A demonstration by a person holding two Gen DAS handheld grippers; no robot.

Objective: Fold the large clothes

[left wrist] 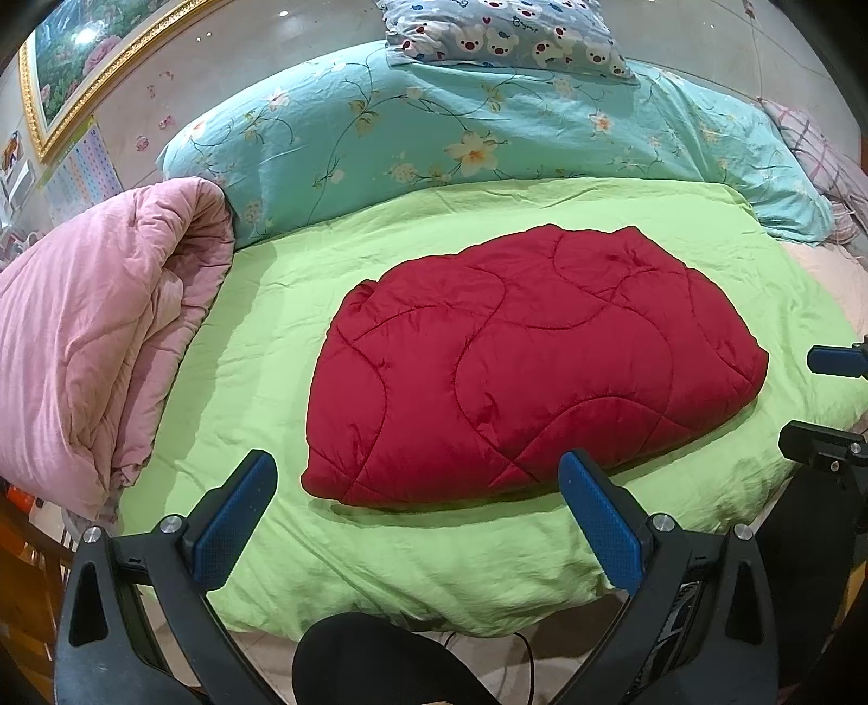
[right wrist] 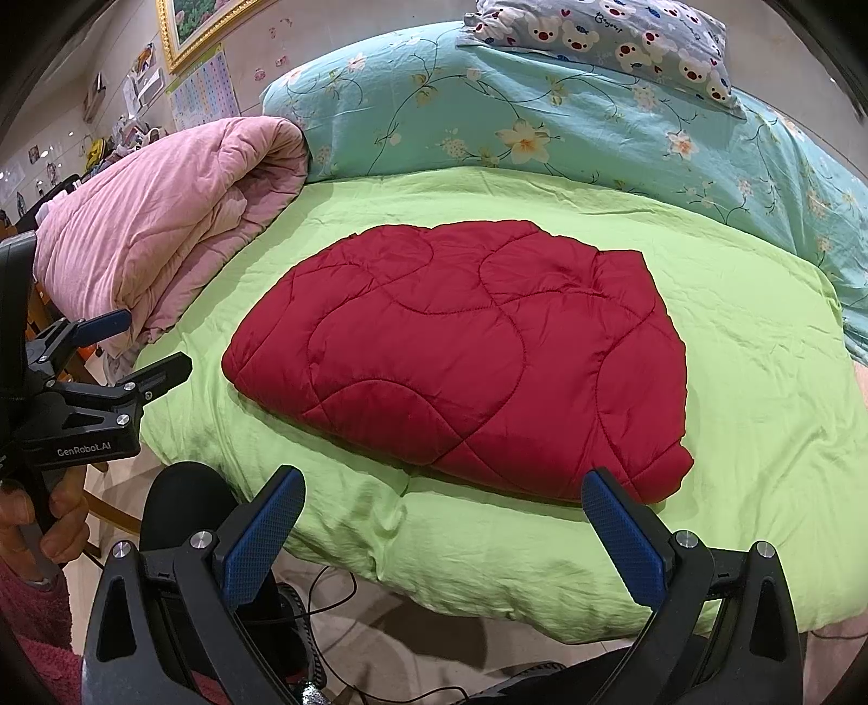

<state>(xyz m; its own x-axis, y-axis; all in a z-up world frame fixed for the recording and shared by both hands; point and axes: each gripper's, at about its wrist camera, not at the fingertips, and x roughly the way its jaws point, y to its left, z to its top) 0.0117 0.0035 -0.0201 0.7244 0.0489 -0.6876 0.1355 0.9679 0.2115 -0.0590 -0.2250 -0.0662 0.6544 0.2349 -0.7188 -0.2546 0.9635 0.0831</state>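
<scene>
Fingers of my left gripper (left wrist: 415, 491) and right gripper (right wrist: 442, 507) stand spread wide, holding nothing, both just short of the bed's near edge. Beyond them I see the red quilted garment (left wrist: 534, 360) lying folded on the green sheet (left wrist: 260, 336). Farther left sits a rolled pink quilt (left wrist: 97, 325); behind, a floral duvet (left wrist: 434, 125).

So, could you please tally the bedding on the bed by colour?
Red: 1, quilt
Pink: 1, quilt
Green: 1, sheet
Teal floral: 1, duvet
Bear print: 1, pillow
Total: 5
</scene>
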